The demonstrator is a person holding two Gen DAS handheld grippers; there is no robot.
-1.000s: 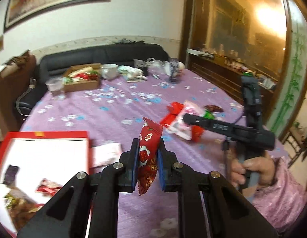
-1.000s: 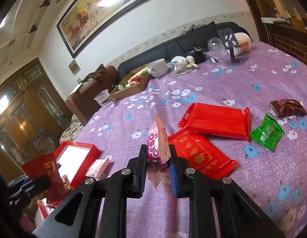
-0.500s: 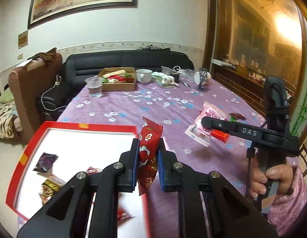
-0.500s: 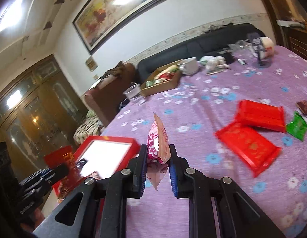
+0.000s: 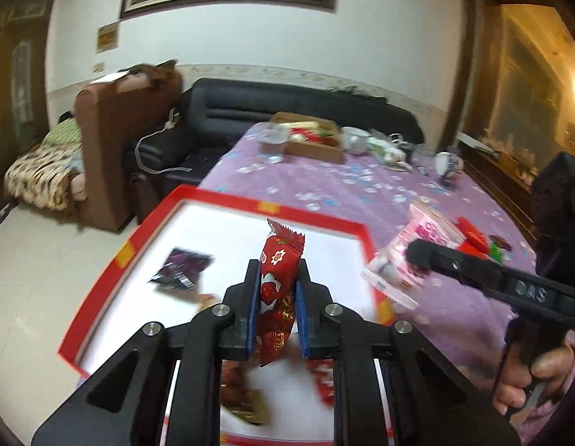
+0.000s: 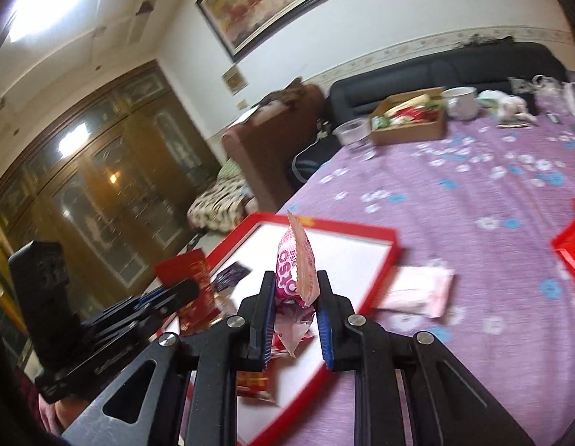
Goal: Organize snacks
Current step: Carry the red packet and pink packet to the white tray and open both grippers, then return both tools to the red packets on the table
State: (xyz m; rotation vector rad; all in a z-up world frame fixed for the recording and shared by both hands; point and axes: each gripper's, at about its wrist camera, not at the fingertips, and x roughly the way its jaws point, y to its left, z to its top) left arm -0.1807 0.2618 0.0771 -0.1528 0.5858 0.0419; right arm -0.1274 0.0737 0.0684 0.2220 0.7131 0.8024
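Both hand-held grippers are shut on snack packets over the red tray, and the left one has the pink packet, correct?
Not quite: the left hand-held gripper is shut on the red packet, as the left wrist view shows. The pink packet is in the right hand-held gripper. Both are over the red tray.

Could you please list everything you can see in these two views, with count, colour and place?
snack packet: one, red, in left gripper
snack packet: one, pink, in right gripper
tray: one, red rim, white inside, table's near edge, several wrapped snacks inside
cardboard box: one, brown, far end, holds snacks
plastic cup: one, clear, beside box
tablecloth: purple, flowered
sofa: black, behind table
left gripper: black, shut
right gripper: black, shut
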